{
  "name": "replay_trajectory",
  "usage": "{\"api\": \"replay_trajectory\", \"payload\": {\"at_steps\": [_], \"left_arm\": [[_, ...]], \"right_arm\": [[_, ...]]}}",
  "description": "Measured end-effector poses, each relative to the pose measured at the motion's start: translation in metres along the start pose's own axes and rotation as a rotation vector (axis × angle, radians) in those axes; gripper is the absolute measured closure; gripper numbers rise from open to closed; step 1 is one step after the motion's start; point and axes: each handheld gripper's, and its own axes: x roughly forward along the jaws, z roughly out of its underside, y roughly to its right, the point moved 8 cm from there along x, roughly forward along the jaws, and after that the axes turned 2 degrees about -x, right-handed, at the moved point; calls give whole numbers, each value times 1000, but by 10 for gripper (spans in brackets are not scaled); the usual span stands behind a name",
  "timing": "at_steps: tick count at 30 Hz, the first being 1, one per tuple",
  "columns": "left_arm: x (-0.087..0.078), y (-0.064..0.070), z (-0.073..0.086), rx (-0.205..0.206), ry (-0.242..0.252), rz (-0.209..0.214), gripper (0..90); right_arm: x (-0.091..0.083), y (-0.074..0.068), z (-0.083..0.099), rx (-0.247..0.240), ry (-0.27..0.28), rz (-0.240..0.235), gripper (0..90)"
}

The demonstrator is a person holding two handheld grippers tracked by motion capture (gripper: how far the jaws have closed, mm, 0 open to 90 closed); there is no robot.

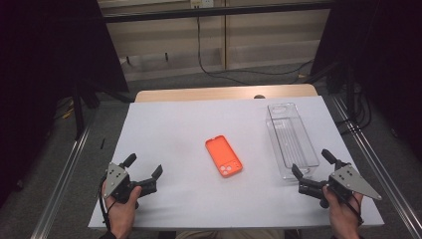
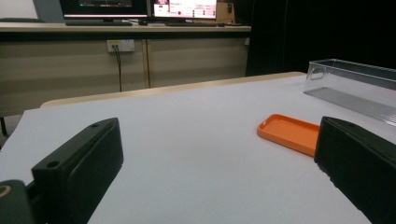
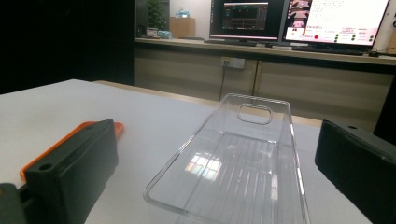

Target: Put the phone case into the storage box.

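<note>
From the high view, a matte orange phone case [image 1: 224,156] lies flat mid-table on the smooth white sheet [image 1: 169,129], a clear ribbed plastic bin [image 1: 291,139] to its right. The left gripper [image 1: 146,171] and right gripper [image 1: 312,164] rest near the front edge, jaws spread, empty.

In the left gripper view, blocky black jaws gape wide; the rounded case [image 2: 289,133] lies ahead.

In the right gripper view, the parted jaws frame the glossy bin [image 3: 243,168].

The table [image 1: 164,119] wore a white sheet, its wooden far edge showing bare. Beyond it ran a long beige counter [image 2: 140,56] with a wall socket [image 2: 120,45] and a black cable [image 1: 209,59] trailing down to the grey carpet [image 1: 199,82]. Lit monitors [image 3: 299,21] stood on the counter, a potted plant [image 3: 157,15] further along. Dark curtains [image 1: 50,45] closed both sides, and metal rails [image 1: 64,174] flanked the table
</note>
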Motion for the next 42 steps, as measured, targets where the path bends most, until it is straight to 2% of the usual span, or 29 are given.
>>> {"api": "replay_trajectory", "payload": {"at_steps": [8, 11, 14, 16, 17, 18, 21, 22, 23, 24, 26, 28, 30, 32, 33, 34, 35, 36, 42], "left_arm": [[3, 5, 0, 2, -12, 28, 24], [6, 7, -1, -14, -13, 56, 22], [8, 8, -1, -21, -22, 63, 24], [10, 11, 0, -16, -41, 89, 33], [10, 11, 0, -16, -41, 89, 33], [12, 15, -1, -23, -38, 115, 33], [13, 17, -1, -27, -42, 127, 33], [15, 21, -1, -24, -53, 157, 33], [16, 22, -2, -27, -49, 162, 33], [16, 23, -2, -23, -48, 158, 32], [16, 25, -2, -41, -53, 168, 32], [16, 26, -1, -32, -56, 160, 33], [18, 28, -1, -34, -55, 177, 33], [20, 28, -3, -15, -40, 168, 30], [22, 30, -4, -2, -33, 183, 27], [24, 30, -5, 7, -28, 179, 34], [26, 30, -7, 7, -23, 175, 29], [28, 31, -8, -9, -14, 177, 27], [35, 33, -8, -8, -16, 182, 23]], "right_arm": [[0, 1, 3, 3, -13, -6, 0], [-1, 1, 4, 3, -15, -8, 0], [-1, 0, 4, 4, -14, -14, 0], [-1, 0, 4, 6, -16, -15, 0], [-1, 0, 4, 7, -16, -16, 0], [-2, 0, 4, 4, -16, -17, 0], [-2, -1, 4, 5, -18, -20, 0], [-1, -1, 4, 7, -21, -23, 0], [-1, -1, 4, 8, -18, -24, 0], [-1, -2, 4, 6, -19, -25, 0], [0, -2, 4, 7, -20, -23, 0], [0, -2, 4, 6, -19, -25, 0], [0, -2, 4, 7, -20, -22, 0], [0, -2, 4, 5, -22, -22, 0], [0, -2, 4, 6, -22, -24, 0], [0, -2, 3, 9, -19, -22, 0], [1, -3, 4, 7, -20, -22, 0], [1, -3, 4, 5, -22, -22, 0], [2, -2, 5, 2, -25, -21, 0]]}}
